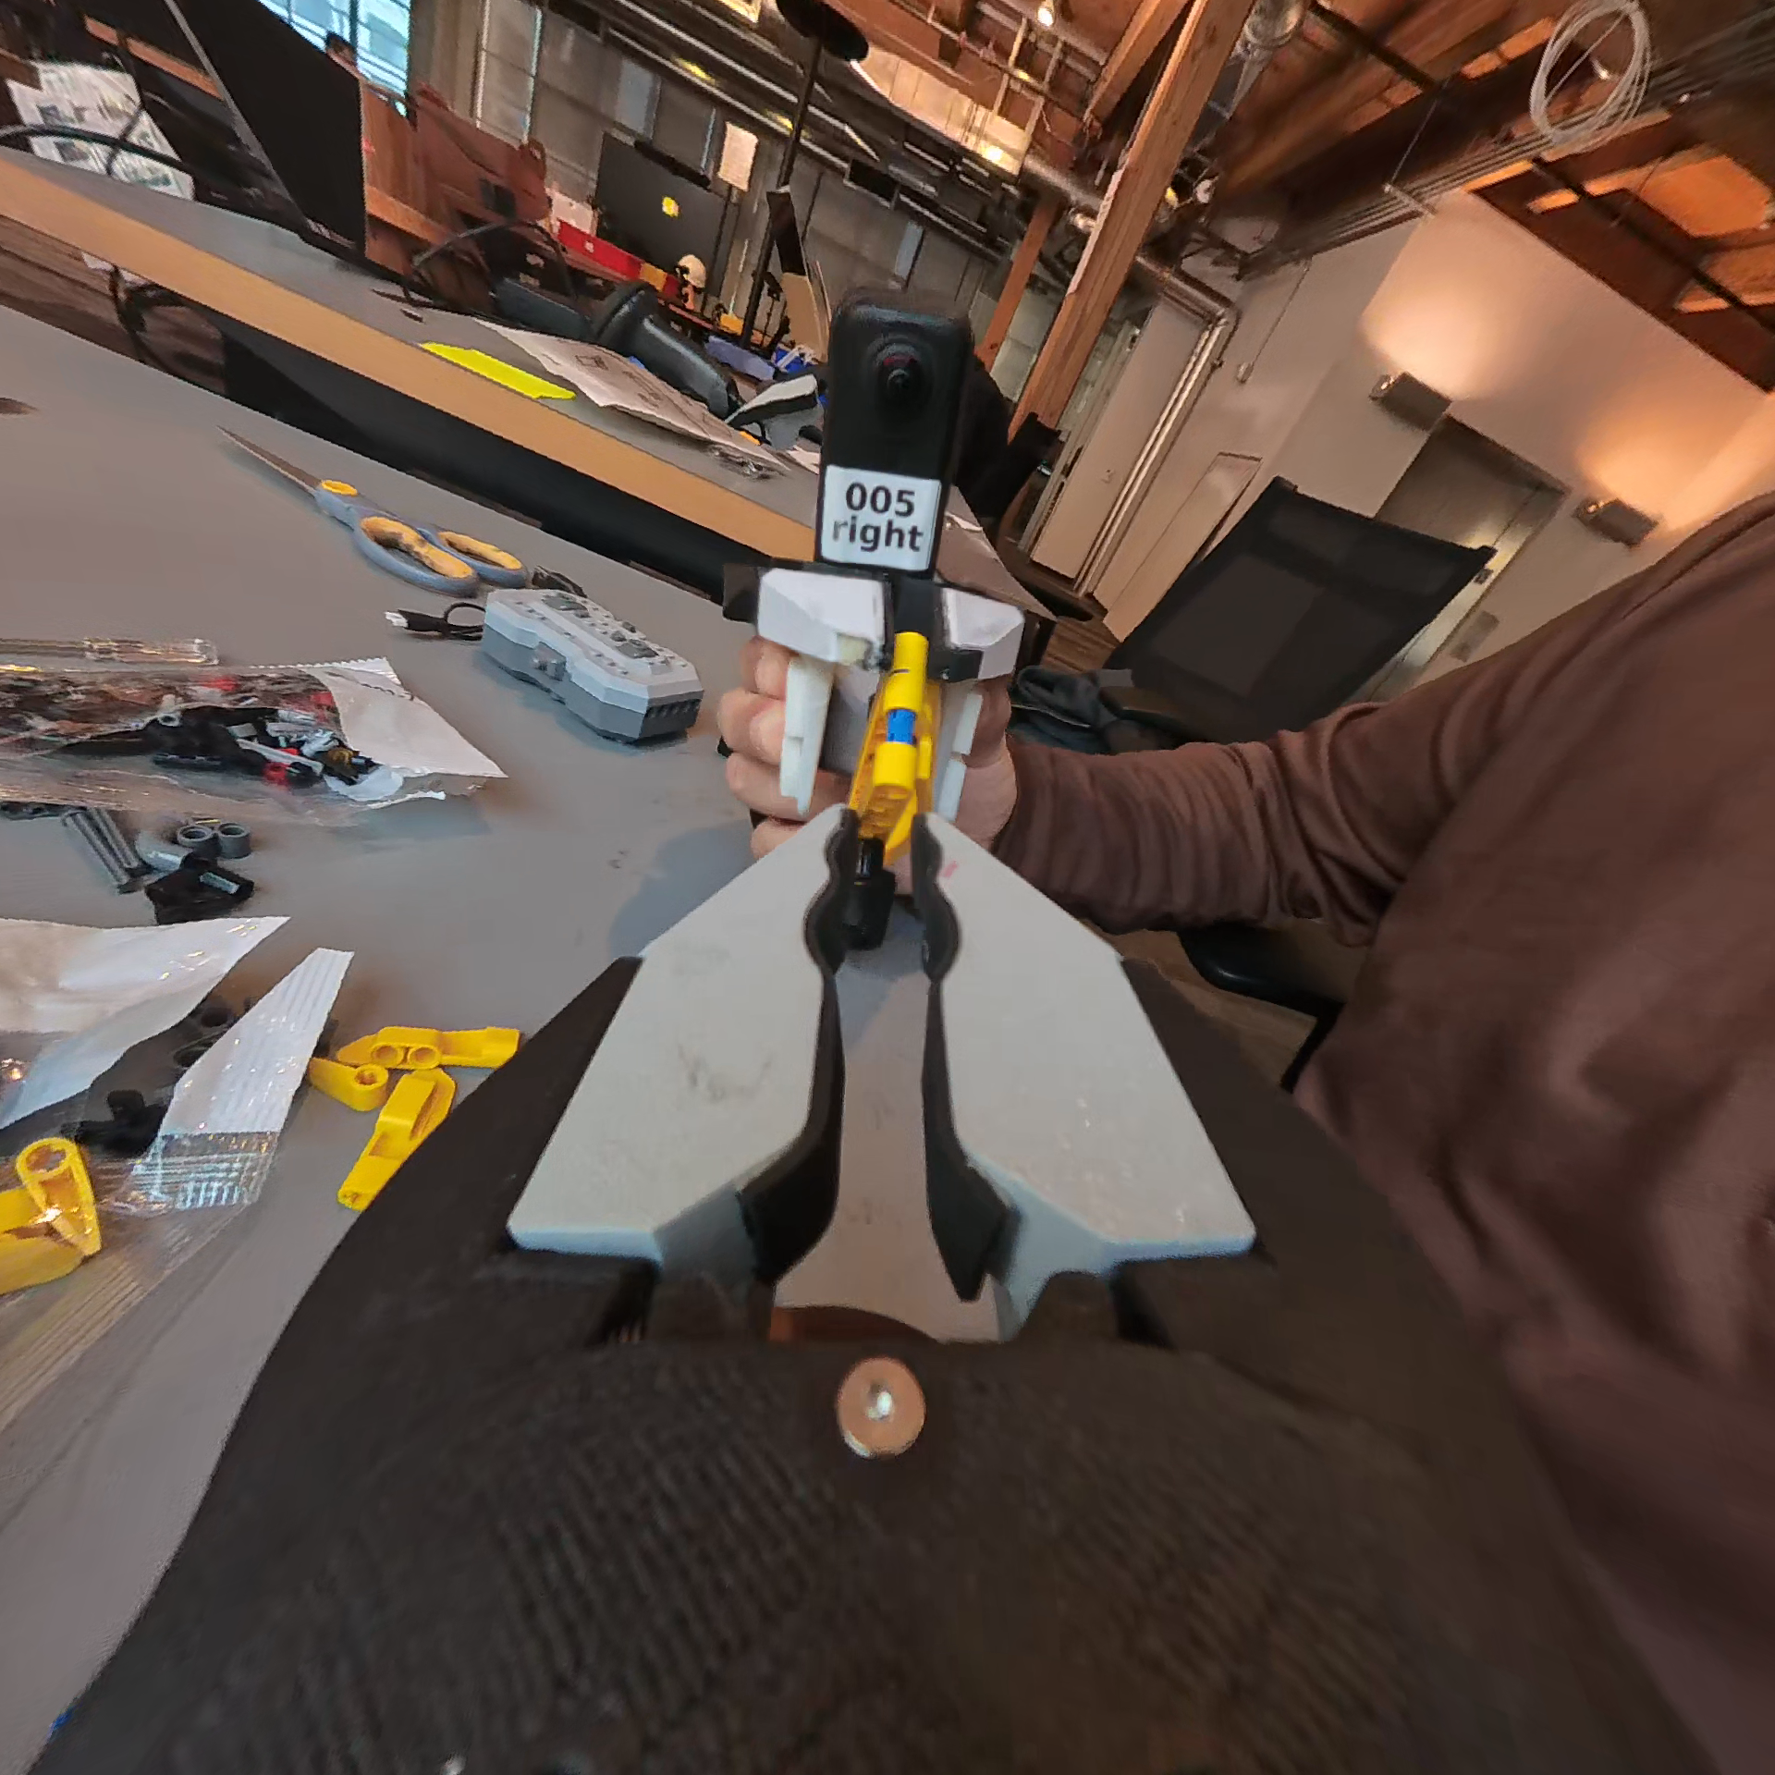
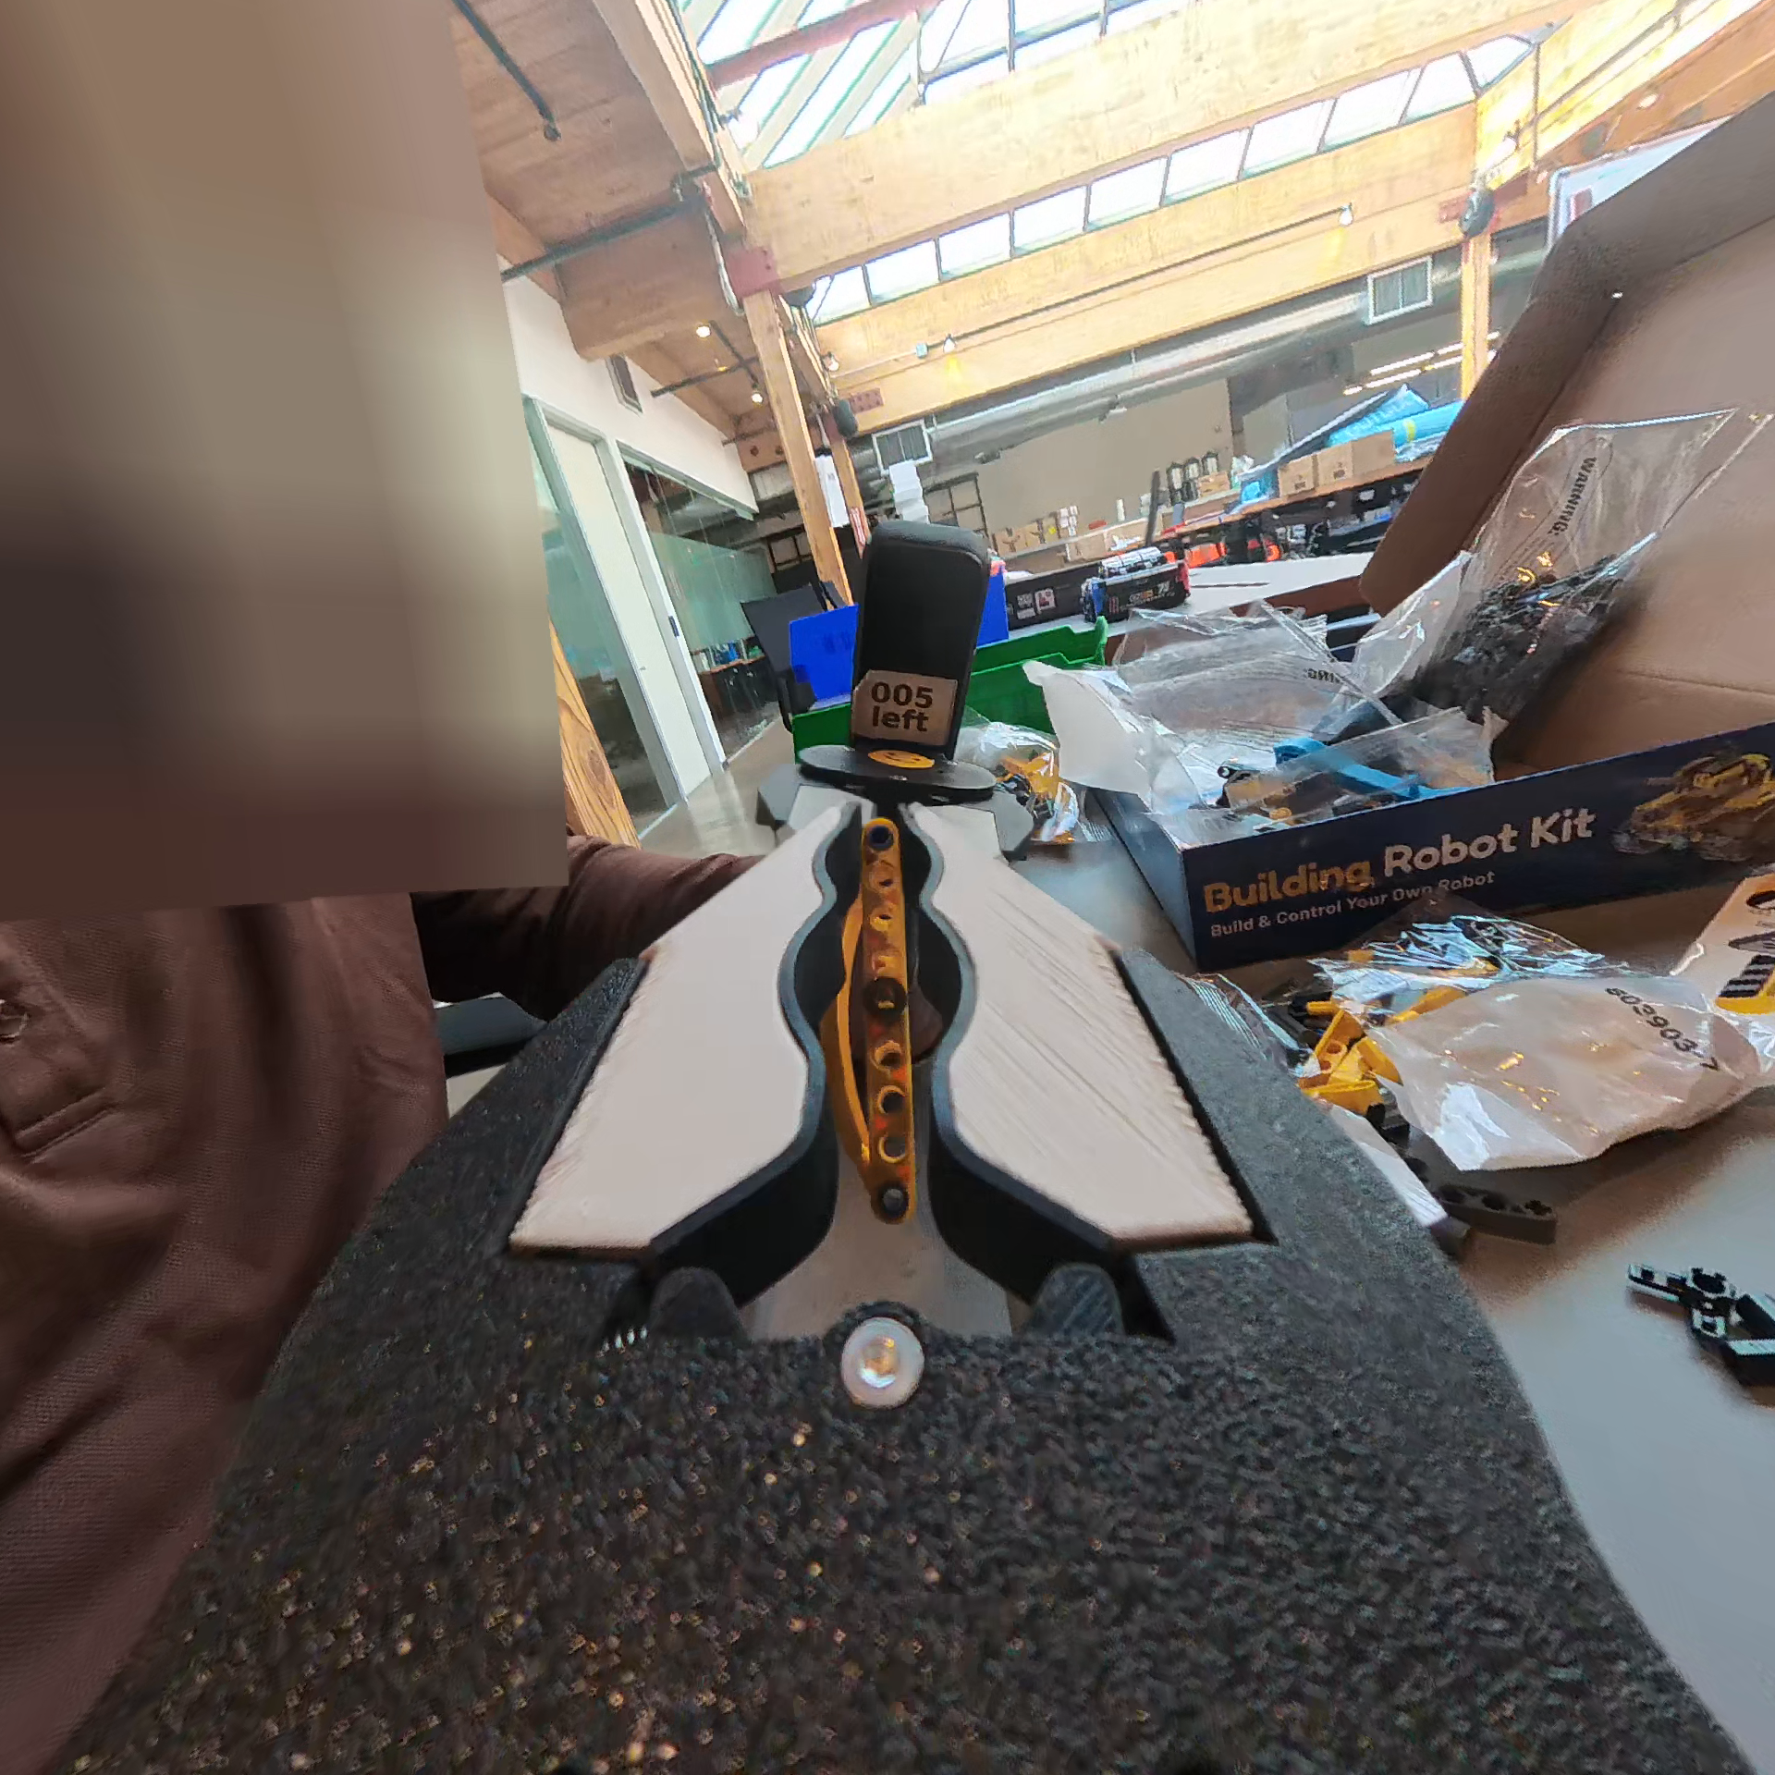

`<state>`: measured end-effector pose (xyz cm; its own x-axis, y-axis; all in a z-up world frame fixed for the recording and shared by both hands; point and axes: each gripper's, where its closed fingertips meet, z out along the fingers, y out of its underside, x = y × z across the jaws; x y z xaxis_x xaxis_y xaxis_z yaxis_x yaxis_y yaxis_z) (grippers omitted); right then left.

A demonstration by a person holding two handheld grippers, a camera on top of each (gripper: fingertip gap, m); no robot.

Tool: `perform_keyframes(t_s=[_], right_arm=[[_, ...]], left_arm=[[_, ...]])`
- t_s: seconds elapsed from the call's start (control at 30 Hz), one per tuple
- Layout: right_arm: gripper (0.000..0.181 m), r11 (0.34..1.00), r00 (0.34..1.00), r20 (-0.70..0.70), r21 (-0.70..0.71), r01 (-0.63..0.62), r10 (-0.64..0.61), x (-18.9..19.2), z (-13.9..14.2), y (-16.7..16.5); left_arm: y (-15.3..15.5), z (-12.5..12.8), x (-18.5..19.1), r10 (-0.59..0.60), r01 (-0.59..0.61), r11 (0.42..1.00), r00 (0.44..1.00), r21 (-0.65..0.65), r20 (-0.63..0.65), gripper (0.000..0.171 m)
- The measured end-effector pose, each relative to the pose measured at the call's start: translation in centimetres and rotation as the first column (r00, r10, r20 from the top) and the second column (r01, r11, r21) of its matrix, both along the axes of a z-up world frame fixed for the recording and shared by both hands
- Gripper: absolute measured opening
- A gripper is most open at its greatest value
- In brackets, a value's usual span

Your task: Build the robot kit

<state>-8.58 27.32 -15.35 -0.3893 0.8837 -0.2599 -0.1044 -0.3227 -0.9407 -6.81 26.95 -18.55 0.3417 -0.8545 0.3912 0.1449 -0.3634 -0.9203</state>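
Left wrist view, from the left: torn clear bags of small dark parts lie on the grey tabletop, with loose yellow angled pieces nearer the camera, scissors and a grey battery box farther back. At centre the left gripper has its jaws nearly together on a small black pin; the pin's far end meets the yellow beam assembly, and the joint is hard to make out. The right gripper faces it, clamped on that yellow assembly, a hand partly hidden behind it.

Right wrist view: the yellow holed beam runs lengthwise between the narrowly parted fingers; its far end is hidden at the tips. Right of it sit a blue kit box and crumpled bags, cut off by the edge.
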Motion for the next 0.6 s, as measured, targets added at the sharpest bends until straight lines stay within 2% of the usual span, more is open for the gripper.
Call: perform_keyframes(t_s=[0.37, 0.47, 0.6], right_arm=[[0.007, 0.999, 1.0, -0.013, 0.045, 0.009, -0.009, 0.09, -0.27, 0.11], [0.006, 0.999, 1.0, -0.011, 0.039, 0.013, -0.013, 0.08, -0.31, 0.23], [0.006, 1.0, 1.0, -0.008, 0.03, 0.004, -0.004, -0.27, -0.49, -0.09]], left_arm=[[0.28, 0.06, -0.21, 0.017, -0.017, 1.0, 1.0, 0.01, 0.019, 0.006], [0.17, 0.1, -0.22, -0.009, 0.01, 1.0, 0.999, -0.029, 0.049, 0.016], [0.04, 0.25, -0.1, -0.013, 0.014, 1.0, 0.999, -0.011, 0.053, 0.011]])
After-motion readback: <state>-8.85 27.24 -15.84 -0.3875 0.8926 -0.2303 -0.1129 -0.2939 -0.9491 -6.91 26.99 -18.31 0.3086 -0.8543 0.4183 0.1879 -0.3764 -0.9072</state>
